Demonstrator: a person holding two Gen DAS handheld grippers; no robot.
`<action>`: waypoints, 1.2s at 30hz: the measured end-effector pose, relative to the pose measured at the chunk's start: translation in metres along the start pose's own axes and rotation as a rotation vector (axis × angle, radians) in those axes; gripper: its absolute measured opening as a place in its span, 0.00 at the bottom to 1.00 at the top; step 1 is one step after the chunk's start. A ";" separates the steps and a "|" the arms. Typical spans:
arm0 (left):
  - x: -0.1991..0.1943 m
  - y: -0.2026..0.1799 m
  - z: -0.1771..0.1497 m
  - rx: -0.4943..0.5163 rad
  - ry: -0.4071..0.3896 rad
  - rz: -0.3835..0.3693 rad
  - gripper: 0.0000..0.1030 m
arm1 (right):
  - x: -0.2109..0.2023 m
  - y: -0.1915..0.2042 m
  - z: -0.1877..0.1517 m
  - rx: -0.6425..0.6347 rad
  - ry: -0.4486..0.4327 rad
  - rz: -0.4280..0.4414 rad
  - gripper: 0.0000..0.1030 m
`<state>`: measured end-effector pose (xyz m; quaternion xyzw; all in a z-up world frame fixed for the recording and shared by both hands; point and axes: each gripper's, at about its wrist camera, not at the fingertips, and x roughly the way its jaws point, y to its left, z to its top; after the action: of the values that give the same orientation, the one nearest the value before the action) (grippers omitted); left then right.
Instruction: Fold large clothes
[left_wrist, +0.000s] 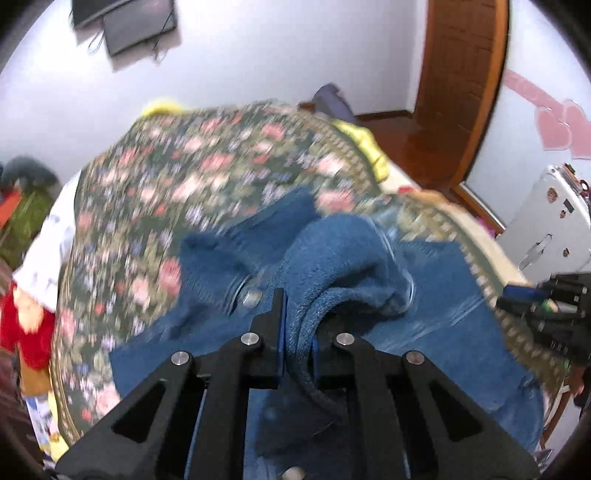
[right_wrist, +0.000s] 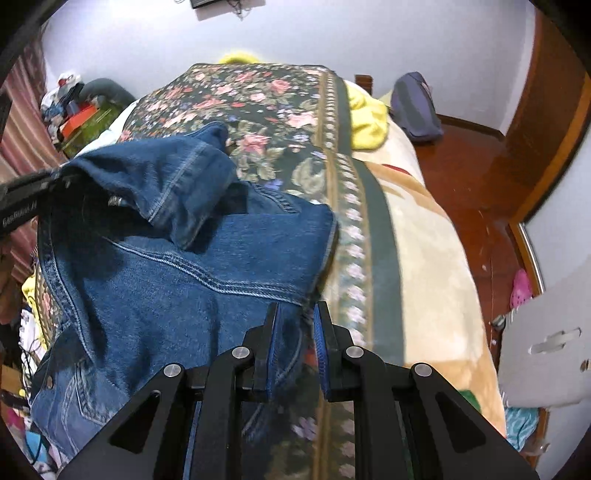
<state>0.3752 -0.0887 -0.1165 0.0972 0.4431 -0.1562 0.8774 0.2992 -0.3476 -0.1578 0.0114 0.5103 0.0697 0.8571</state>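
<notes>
A blue denim jacket (right_wrist: 177, 258) lies on a floral bedspread (right_wrist: 266, 110). My left gripper (left_wrist: 297, 332) is shut on a thick bunched fold of the jacket (left_wrist: 340, 258) and holds it raised over the bed; the view is motion-blurred. That gripper also shows at the left edge of the right wrist view (right_wrist: 33, 195), lifting the jacket's far corner. My right gripper (right_wrist: 295, 332) has its jaws a little apart around the jacket's near right corner, and cloth sits between the pads; it also shows at the right edge of the left wrist view (left_wrist: 546, 299).
The bed carries a cream blanket (right_wrist: 424, 258) and a yellow cloth (right_wrist: 365, 118) at the right. A purple bag (right_wrist: 415, 107) lies on the wooden floor (right_wrist: 476, 177). A white chair (right_wrist: 546, 350) stands at the right. Clutter (right_wrist: 77, 114) sits left of the bed.
</notes>
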 end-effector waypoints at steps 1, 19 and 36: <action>0.005 0.009 -0.011 -0.013 0.025 0.001 0.11 | 0.007 0.004 0.002 -0.005 0.013 0.007 0.13; 0.037 0.067 -0.120 -0.163 0.136 -0.050 0.56 | 0.035 0.020 -0.023 -0.176 0.047 -0.252 0.81; 0.034 -0.001 -0.046 0.110 0.121 -0.013 0.64 | 0.030 0.005 -0.018 0.006 0.067 -0.052 0.81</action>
<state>0.3595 -0.0820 -0.1710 0.1514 0.4868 -0.1799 0.8413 0.2969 -0.3398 -0.1923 -0.0018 0.5392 0.0463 0.8409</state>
